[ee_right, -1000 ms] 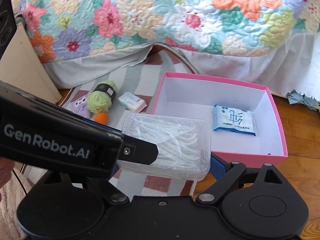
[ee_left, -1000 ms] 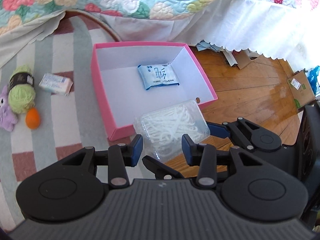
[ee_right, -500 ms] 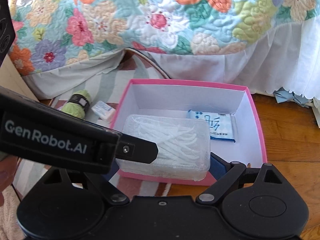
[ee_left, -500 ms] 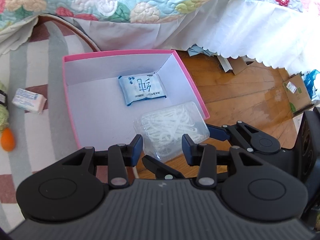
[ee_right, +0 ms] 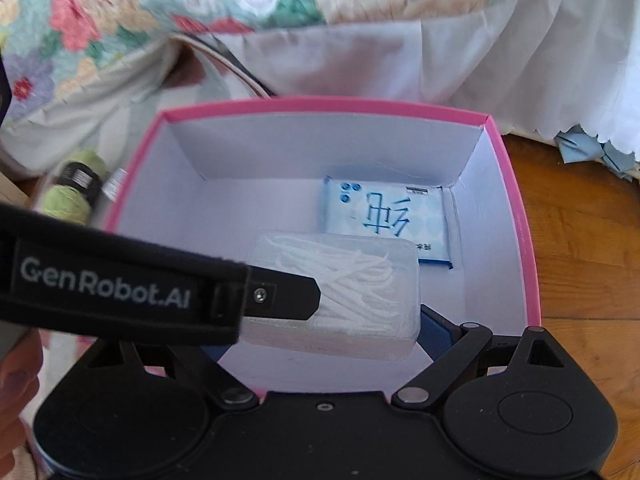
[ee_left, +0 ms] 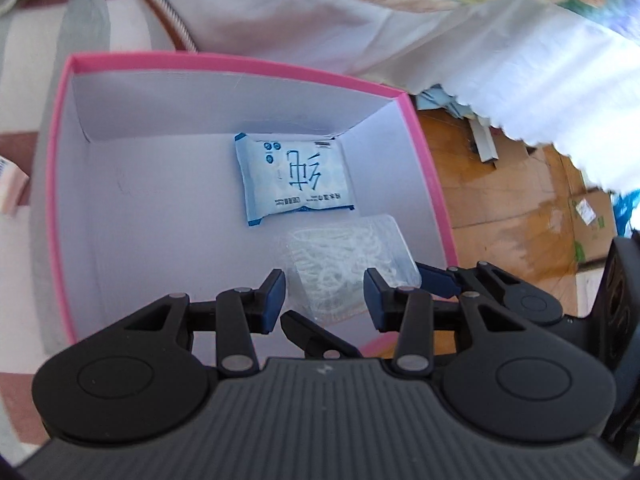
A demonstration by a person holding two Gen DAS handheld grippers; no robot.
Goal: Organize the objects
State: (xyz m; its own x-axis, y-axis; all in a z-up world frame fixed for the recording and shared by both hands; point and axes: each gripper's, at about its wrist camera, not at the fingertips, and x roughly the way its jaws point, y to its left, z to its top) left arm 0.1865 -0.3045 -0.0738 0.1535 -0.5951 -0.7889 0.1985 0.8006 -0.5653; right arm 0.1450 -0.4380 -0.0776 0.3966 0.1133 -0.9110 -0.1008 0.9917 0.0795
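A clear plastic case of white picks (ee_right: pixel 352 280) hangs just inside the near right part of the pink box (ee_right: pixel 320 106), close to a blue wipes packet (ee_right: pixel 384 220) lying on the white bottom. My right gripper (ee_right: pixel 324 336) is shut on the case across its width; its right blue pad (ee_right: pixel 436 328) presses on the end, and the left pad is hidden. The left gripper's finger (ee_right: pixel 280 294) lies over the case's left end. In the left wrist view, the left gripper (ee_left: pixel 324 300) pinches the near end of the case (ee_left: pixel 352 256) above the pink box (ee_left: pixel 240 66) and packet (ee_left: pixel 296 176).
A green yarn ball (ee_right: pixel 68 196) and a small soap-like pack (ee_left: pixel 10 188) lie on the striped rug (ee_left: pixel 24 80) left of the box. The bed's white skirt (ee_right: pixel 480 40) hangs behind it. The wooden floor (ee_left: pixel 500 200) with cardboard scraps (ee_left: pixel 592 216) is to the right. A person's hand (ee_right: pixel 16 380) shows.
Both grippers, still holding the clear case together, moved forward and down, from outside the box's near edge to inside it. The box now fills both views.
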